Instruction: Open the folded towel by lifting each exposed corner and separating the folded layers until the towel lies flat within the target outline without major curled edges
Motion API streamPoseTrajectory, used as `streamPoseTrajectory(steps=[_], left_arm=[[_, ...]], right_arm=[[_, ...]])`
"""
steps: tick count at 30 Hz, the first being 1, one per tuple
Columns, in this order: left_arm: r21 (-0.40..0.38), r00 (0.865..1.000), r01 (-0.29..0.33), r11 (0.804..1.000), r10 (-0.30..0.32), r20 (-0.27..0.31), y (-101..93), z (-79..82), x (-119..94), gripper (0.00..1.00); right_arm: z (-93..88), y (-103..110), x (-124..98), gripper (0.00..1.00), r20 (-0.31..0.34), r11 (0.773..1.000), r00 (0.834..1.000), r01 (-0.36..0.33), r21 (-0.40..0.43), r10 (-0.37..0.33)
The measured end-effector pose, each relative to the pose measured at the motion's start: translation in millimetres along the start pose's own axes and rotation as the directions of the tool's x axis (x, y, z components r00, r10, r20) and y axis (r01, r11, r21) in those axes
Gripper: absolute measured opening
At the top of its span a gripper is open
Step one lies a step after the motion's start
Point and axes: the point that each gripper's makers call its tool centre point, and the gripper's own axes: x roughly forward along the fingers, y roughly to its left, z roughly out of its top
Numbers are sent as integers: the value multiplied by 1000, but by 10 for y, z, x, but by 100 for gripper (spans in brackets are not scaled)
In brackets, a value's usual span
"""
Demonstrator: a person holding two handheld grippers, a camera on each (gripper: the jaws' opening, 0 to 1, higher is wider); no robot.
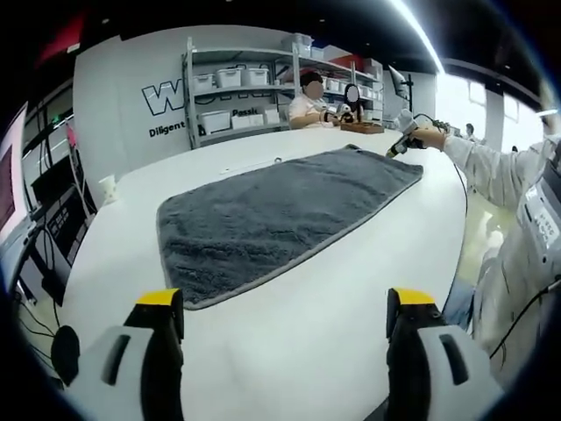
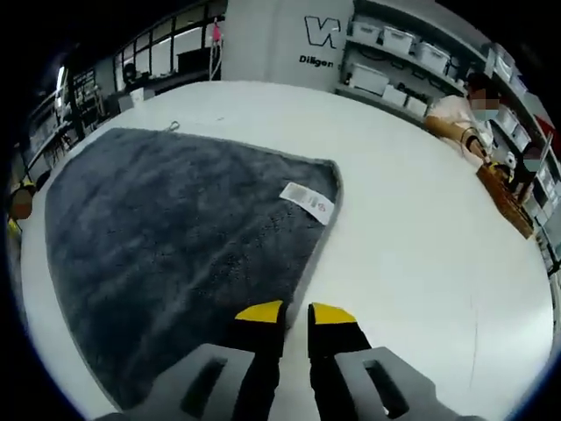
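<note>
A grey towel (image 1: 280, 215) lies spread flat on the white table (image 1: 263, 342). In the left gripper view my left gripper (image 1: 287, 303) hovers wide open over bare table, just short of the towel's near edge. My right gripper (image 1: 399, 145), held in a hand, sits at the towel's far right edge. In the right gripper view the towel (image 2: 175, 246) stretches away to the left, with a white label (image 2: 307, 202) near its corner. The right gripper (image 2: 295, 316) has its jaws almost together where the towel's edge runs in between them, so it looks shut on that edge.
A person (image 1: 308, 105) sits at the table's far side beside a wooden tray (image 2: 504, 197). A white cup (image 1: 107, 189) stands near the left rim. Shelves with bins (image 1: 237, 88) line the back wall. The table edge drops off on the right (image 1: 456, 254).
</note>
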Motion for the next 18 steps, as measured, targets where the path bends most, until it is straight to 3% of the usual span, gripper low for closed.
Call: streamPoseTrajectory(steps=[18], left_arm=[[-8,1000,-13,1000,13,-7,50,-26,-29,93]], right_arm=[[-33,-92,-18,0,-35,998,999,40,-43,-42]])
